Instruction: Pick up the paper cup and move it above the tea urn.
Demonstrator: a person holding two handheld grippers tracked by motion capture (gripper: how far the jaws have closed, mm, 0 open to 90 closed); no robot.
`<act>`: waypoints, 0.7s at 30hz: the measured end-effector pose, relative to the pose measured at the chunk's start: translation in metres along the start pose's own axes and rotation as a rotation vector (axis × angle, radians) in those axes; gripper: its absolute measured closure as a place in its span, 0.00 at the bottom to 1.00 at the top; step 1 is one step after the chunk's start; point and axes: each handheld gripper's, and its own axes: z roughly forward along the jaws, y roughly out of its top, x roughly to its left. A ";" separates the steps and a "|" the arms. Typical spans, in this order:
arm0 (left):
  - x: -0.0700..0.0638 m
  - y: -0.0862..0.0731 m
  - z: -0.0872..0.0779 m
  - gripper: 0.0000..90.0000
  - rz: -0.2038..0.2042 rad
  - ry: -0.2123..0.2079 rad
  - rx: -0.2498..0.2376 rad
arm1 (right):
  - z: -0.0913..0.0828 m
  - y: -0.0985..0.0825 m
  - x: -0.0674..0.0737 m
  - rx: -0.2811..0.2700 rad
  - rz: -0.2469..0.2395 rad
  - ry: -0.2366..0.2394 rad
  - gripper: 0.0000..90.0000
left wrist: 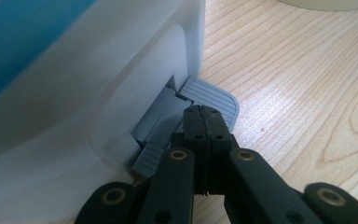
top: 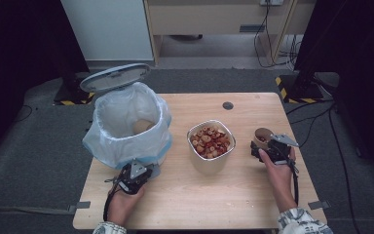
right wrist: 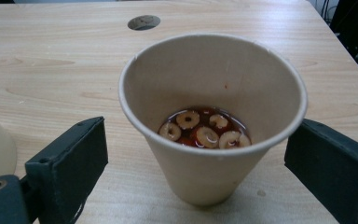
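Black jaws of the left gripper (left wrist: 204,122) sit pressed together with nothing between them, their tips resting on the grey foot pedal (left wrist: 209,97) at the base of a white pedal bin (top: 126,127) lined with a plastic bag, its lid (top: 115,77) raised. Across the wooden bench (top: 233,195), the right gripper (right wrist: 193,158) stands wide open around a paper cup (right wrist: 213,116), one jaw on either side and neither pad touching it. That cup stands upright near the bench's right edge and holds sliced red dates in reddish liquid. Between bin and cup stands a larger pale container (top: 211,142) heaped with more date slices. A person's hands hold both grippers from the near side.
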 end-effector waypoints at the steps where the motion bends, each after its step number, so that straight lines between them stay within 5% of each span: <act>1: 0.000 0.000 0.000 0.99 0.000 0.000 0.000 | 0.000 0.000 0.000 0.000 0.000 0.000 0.07; 10: 0.000 0.000 0.000 0.99 0.000 -0.002 -0.002 | 0.005 0.000 -0.004 0.003 0.017 -0.008 0.09; 21: 0.000 0.000 0.000 0.99 0.003 -0.001 -0.001 | 0.004 0.005 0.001 0.018 -0.026 -0.014 0.10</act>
